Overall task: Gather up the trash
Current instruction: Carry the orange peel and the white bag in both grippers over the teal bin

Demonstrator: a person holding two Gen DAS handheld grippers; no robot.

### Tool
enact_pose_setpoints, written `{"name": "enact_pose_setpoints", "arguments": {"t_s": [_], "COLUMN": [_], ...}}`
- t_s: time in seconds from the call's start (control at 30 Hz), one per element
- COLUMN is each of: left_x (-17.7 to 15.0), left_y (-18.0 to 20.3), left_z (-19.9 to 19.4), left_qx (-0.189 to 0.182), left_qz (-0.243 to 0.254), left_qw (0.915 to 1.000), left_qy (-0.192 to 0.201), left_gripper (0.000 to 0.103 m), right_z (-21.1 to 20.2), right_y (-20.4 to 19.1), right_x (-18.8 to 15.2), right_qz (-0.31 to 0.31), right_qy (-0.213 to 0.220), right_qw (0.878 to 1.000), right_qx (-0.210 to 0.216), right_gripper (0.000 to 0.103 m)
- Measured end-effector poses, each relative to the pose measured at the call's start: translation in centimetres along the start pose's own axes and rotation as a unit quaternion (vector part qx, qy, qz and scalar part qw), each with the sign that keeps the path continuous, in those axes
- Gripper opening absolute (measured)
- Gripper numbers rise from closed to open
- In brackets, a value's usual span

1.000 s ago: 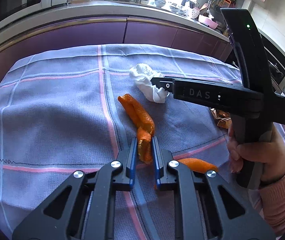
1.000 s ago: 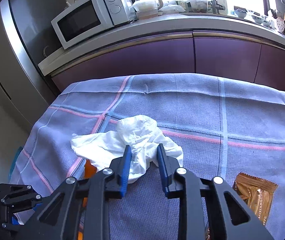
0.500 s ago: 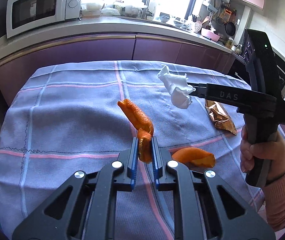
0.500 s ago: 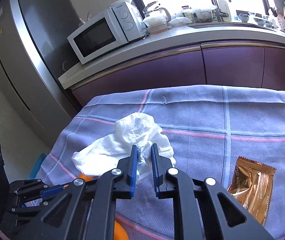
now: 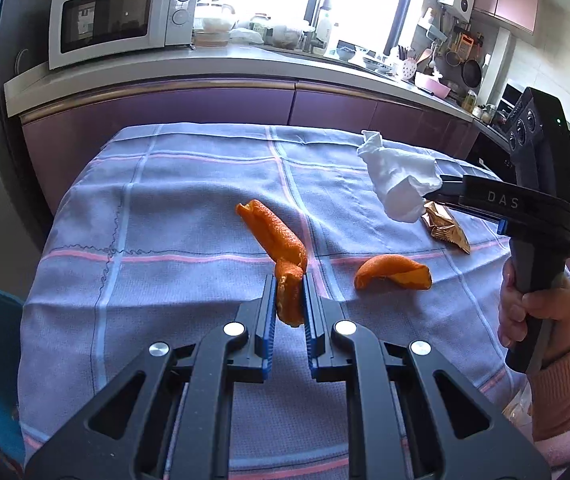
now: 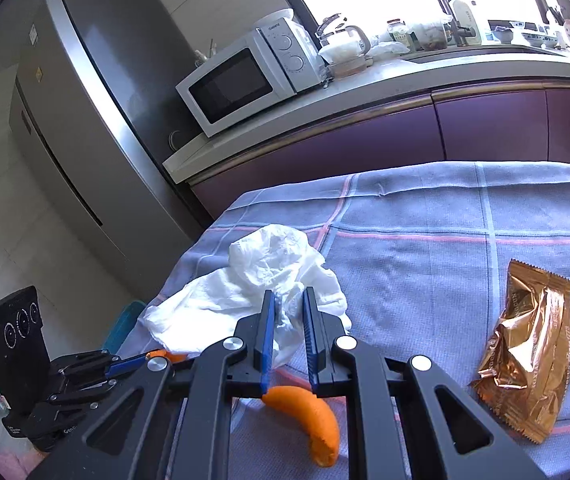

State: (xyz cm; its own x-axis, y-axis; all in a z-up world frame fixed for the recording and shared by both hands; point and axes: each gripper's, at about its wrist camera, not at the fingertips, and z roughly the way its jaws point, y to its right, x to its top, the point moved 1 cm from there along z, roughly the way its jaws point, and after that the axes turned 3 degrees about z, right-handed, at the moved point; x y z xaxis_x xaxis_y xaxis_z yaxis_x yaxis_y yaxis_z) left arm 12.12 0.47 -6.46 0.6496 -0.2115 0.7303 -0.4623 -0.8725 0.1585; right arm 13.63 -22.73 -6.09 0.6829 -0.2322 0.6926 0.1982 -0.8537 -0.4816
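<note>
Left gripper (image 5: 289,294): pinched the long orange peel (image 5: 275,236), held clear above the tablecloth (image 5: 165,208).
Right gripper (image 6: 288,322): pressed onto the crumpled white tissue (image 6: 261,280), lifted off the cloth.
Second orange peel (image 5: 393,272): lay on the tablecloth.
Gold wrapper (image 6: 529,344): lay flat, nearby.

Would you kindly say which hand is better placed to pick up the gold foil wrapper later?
Right, probably: the gold foil wrapper lies beside the right gripper, though it holds the crumpled white tissue; the left gripper holds orange peel farther off.
</note>
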Motion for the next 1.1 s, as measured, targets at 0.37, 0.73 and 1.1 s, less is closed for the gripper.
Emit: {"name": "enact_pose_setpoints", "arguments": {"t_s": [0.37,0.73,1.1], "left_x": [-2.6,-4.1,-4.9], "left_y": [-2.3,-2.8,-2.3], "left_z": [-2.8,-1.8,-0.6], "left_qx": [0.013,0.005,-0.018], "left_qz": [-0.031,-0.031,-0.04], "left_qw": [0.9994,0.9994,0.999], "left_qy": [0.006,-0.011,-0.013], "left_gripper": [0.01,0.048,0.019], "right_z": [-0.6,0.0,0.2], "right_y": [-2.0,-3.2,-3.4], "right_x": [-2.0,-3.5,-4.5], "right_qz": [-0.011,-0.014,-0.009], "right_qy": [-0.002,-0.021,-0.034], "right_qw": [1.0,1.0,0.999], "right_qx": [0.011,0.019,0.02], "right_gripper": [0.013,0.013,0.013]}}
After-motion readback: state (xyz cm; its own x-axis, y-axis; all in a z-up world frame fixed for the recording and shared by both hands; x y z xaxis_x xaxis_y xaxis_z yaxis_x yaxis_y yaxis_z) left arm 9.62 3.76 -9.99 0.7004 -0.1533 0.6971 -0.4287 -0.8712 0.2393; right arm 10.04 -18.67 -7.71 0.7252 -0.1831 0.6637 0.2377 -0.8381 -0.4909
